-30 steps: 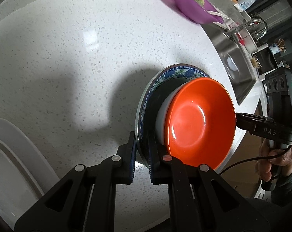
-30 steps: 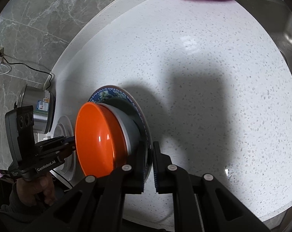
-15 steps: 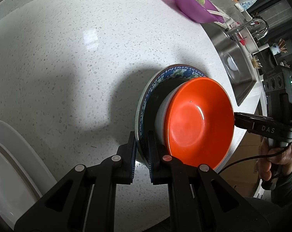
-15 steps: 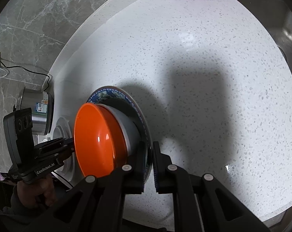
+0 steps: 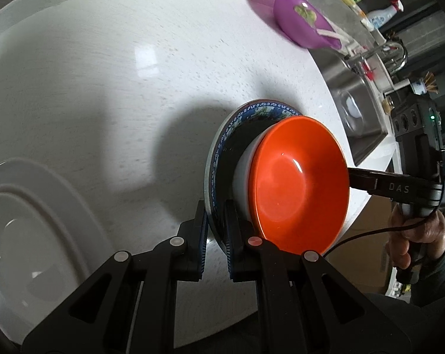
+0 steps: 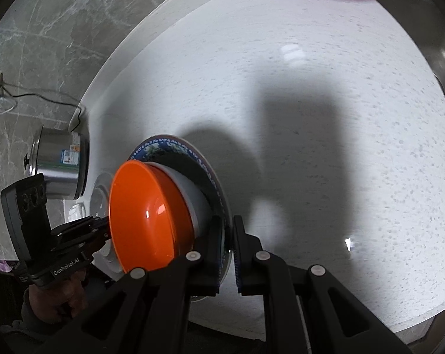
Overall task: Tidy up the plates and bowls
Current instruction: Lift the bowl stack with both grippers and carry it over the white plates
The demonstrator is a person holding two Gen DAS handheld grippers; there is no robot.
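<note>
since the blue-rimmed plate (image 5: 222, 135) is stiff, glossy and breakable with the orange bowl (image 5: 299, 185) loose on it, we judge its rim the right hold: left gripper (image 5: 215, 233) clamped at 6 o'clock, right gripper (image 6: 227, 247) clamped opposite, above the counter (image 5: 119, 88).

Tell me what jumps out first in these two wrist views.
The orange bowl dominates both views, nested in a white bowl on a blue-patterned plate above the speckled counter. Both grippers, left and right, clamp the plate's rim from opposite sides. A purple bowl sits far back beside the sink.
</note>
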